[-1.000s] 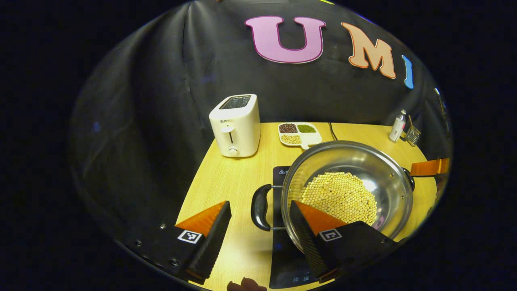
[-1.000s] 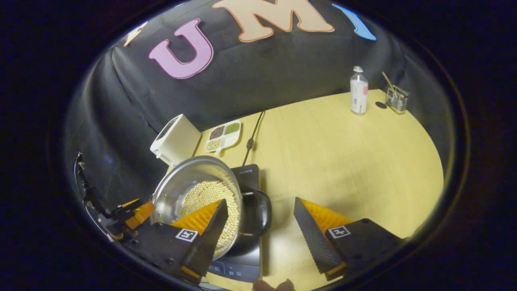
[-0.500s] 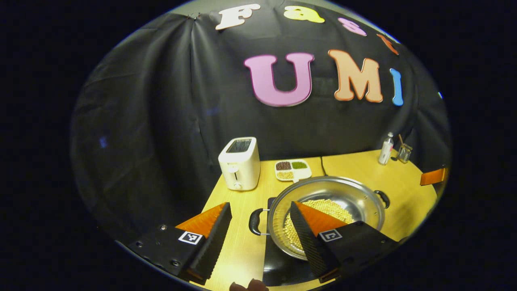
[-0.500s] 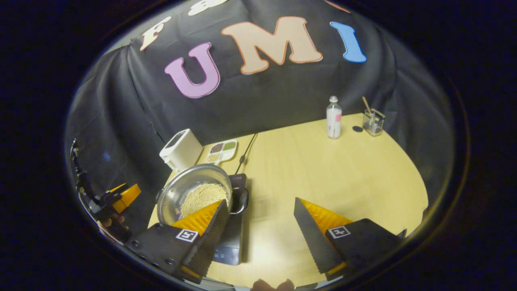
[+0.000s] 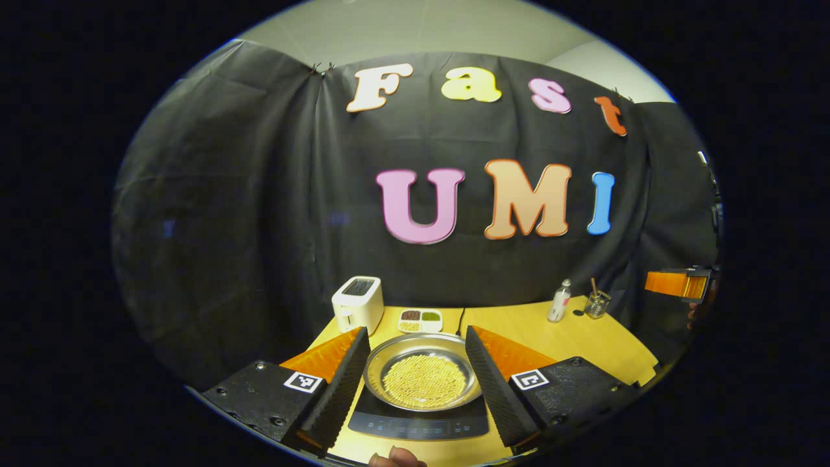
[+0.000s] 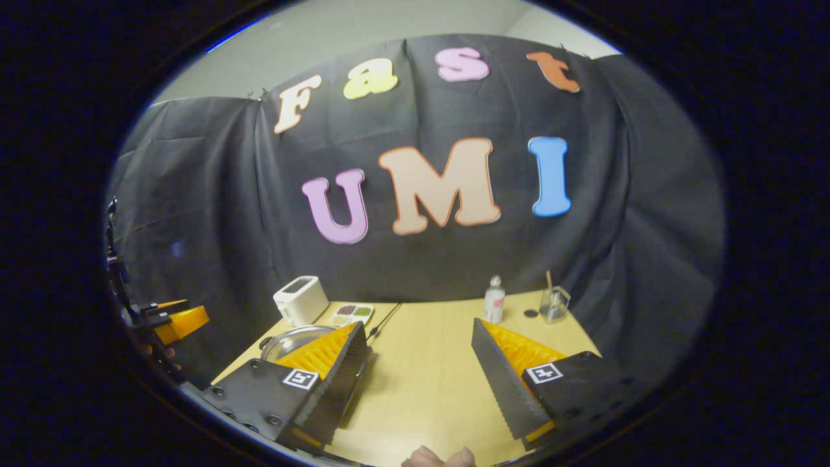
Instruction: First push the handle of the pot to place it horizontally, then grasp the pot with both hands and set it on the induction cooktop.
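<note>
Once both grippers had pulled up and back from where they sat a second earlier, the table (image 5: 583,337) dropped low in both views and the pot (image 5: 421,379) was left sitting on the induction cooktop (image 5: 418,425), near-centre of the table. I read that as placement done, retreat under way.

Left gripper (image 5: 412,370): fingers wide apart, holding nothing, the pot visible between them but well beyond the tips. Right gripper (image 6: 418,360): fingers also wide apart, empty, over bare table to the right of the pot (image 6: 285,340). Pot handles were hidden behind my fingers, so I couldn't confirm their orientation now.

Pot still held its layer of yellow beans (image 5: 425,381); none seen spilled.

Around it: toaster (image 5: 357,303) far left, divided dish (image 5: 420,318) of mixed beans just behind the pot, power cord (image 6: 382,319) running to the far edge, bottle (image 5: 559,301) and glass cup (image 5: 597,303) far right. All stood clear of the cooktop; nothing blocked the retreat.
</note>
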Tool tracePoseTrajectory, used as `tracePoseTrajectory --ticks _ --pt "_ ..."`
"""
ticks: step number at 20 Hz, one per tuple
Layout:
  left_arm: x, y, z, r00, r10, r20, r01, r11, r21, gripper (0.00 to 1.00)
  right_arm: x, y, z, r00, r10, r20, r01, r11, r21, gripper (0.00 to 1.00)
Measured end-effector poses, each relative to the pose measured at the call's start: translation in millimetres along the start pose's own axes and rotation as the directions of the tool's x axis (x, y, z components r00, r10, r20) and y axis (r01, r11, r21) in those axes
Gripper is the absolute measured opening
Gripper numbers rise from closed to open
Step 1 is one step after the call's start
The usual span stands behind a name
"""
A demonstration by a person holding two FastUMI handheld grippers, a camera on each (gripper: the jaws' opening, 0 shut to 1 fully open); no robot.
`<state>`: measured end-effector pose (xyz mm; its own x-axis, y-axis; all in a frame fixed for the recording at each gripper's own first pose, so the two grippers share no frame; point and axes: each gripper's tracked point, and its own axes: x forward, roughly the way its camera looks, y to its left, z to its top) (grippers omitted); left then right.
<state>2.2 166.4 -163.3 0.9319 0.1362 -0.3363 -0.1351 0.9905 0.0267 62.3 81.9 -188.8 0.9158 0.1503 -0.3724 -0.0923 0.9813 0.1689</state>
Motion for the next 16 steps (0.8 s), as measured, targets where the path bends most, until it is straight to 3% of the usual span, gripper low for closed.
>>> tracePoseTrajectory --ticks 1,2,3,5,6,7,8,11,12,13,16 --pt "-12 -17 16 1.000 -0.002 0.031 0.002 1.000 0.003 0.90 -15 -10 18 0.999 0.003 0.037 -0.002 1.000 -0.017 0.92" --pt "-26 -34 33 0.998 -0.002 0.063 0.002 1.000 -0.001 0.92 -28 -19 41 0.997 0.005 0.075 -0.003 0.999 -0.033 1.00" --pt "-37 -48 45 0.996 0.001 0.090 0.000 1.000 -0.011 0.90 -40 -27 56 0.994 0.006 0.108 -0.001 0.999 -0.045 0.92" --pt "-59 -73 67 0.991 0.009 0.137 -0.004 0.999 -0.040 0.90 -62 -36 77 0.987 0.026 0.161 -0.018 0.999 -0.051 0.92" --pt "-70 -84 72 0.989 0.008 0.149 0.000 0.999 -0.048 0.90 -70 -37 83 0.984 0.035 0.177 -0.026 0.998 -0.049 0.92" --pt "-79 -92 77 0.987 0.007 0.159 0.001 0.999 -0.052 0.92 -78 -43 89 0.980 0.032 0.194 -0.023 0.999 -0.047 1.00" --pt "-85 -98 82 0.986 0.004 0.165 0.004 0.999 -0.047 0.91 -87 -48 94 0.978 0.025 0.208 -0.016 0.999 -0.048 0.92" --pt "-94 -107 100 0.980 -0.003 0.200 0.002 1.000 0.006 0.91 -105 -57 105 0.972 0.001 0.233 0.009 0.999 -0.039 0.92" --pt "-96 -108 107 0.975 -0.003 0.220 0.001 1.000 0.009 0.90 -110 -62 108 0.970 -0.017 0.245 0.026 0.999 -0.034 1.00" --pt "-98 -114 112 0.971 -0.018 0.237 0.016 1.000 0.008 0.90 -114 -66 110 0.967 -0.037 0.252 0.045 0.999 -0.027 0.92" --pt "-101 -122 117 0.967 -0.055 0.248 0.055 0.998 0.008 0.91 -122 -69 109 0.966 -0.063 0.249 0.074 0.997 -0.034 0.92"
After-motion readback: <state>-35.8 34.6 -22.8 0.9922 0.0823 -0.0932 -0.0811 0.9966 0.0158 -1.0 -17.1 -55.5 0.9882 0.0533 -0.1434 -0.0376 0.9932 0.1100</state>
